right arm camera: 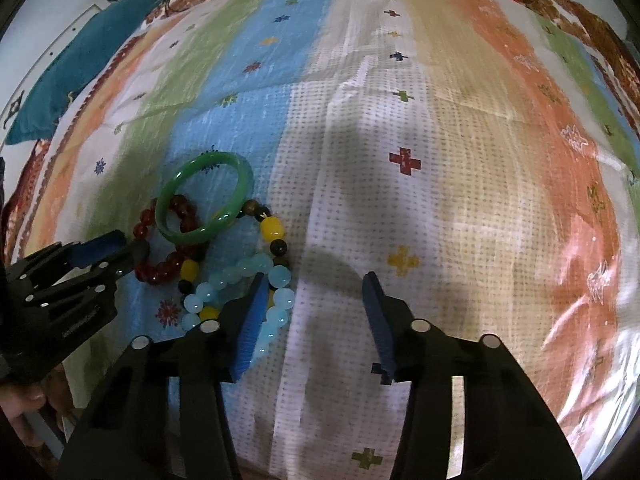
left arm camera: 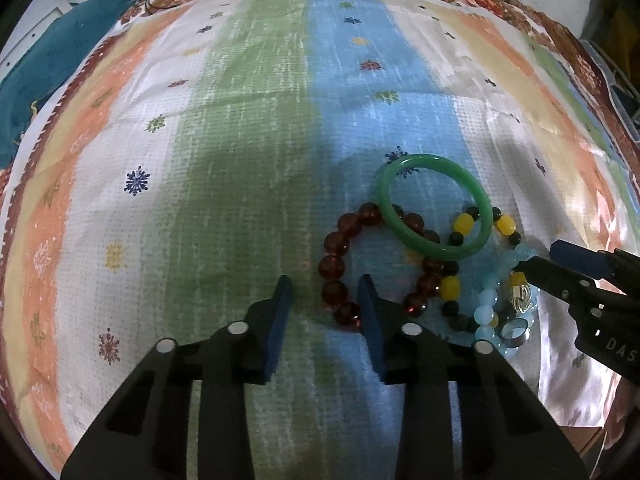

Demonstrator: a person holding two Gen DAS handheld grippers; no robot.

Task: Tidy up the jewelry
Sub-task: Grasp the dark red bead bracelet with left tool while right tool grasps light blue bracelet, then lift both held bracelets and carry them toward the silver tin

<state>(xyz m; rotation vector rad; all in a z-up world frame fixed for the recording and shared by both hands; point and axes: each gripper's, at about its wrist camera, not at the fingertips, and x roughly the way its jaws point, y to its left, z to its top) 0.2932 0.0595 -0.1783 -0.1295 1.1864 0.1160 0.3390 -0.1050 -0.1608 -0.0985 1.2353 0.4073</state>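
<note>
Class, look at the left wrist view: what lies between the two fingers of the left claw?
Only bare striped cloth. The left claw stands open, and the dark red bead bracelet lies just outside its right finger, as the left wrist view shows.

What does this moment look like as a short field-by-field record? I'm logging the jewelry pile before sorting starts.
surface: striped patterned cloth
green bangle: lies on top, overlapping the red bead bracelet and the yellow-and-dark bead bracelet
light blue bead bracelet: at the pile's near edge, by the right gripper's left finger
silver ring: beside the light blue beads
small gold piece: type unclear
left gripper: open, holding nothing, at the red beads
right gripper: open, holding nothing
</note>
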